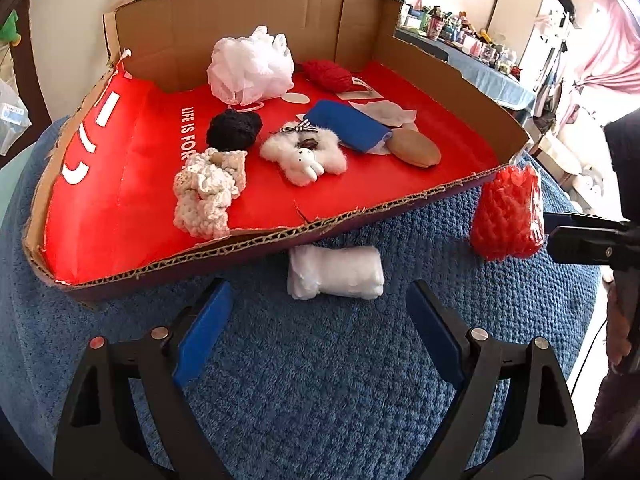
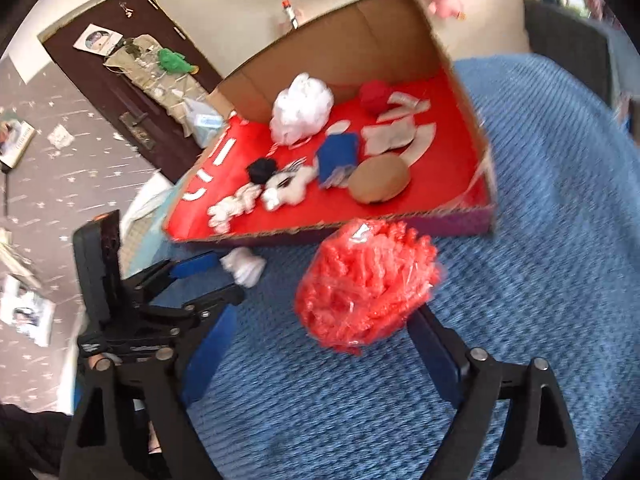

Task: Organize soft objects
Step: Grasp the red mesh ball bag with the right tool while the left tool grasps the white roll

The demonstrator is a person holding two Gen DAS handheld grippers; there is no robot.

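Observation:
A red plastic-wrapped bundle lies between the wide-apart jaws of my right gripper, close to the right finger; nothing presses on its left side. In the left wrist view this bundle sits by the box's near right corner, with the right gripper just beside it. My left gripper stands open over the blue towel, with a white rolled cloth just ahead of its fingertips. The cardboard box with a red floor holds several soft things.
Inside the box lie a white mesh puff, red yarn, black yarn, a blue cloth, a tan pad, a white bunny plush and a cream crochet piece. A cluttered shelf stands at the back right.

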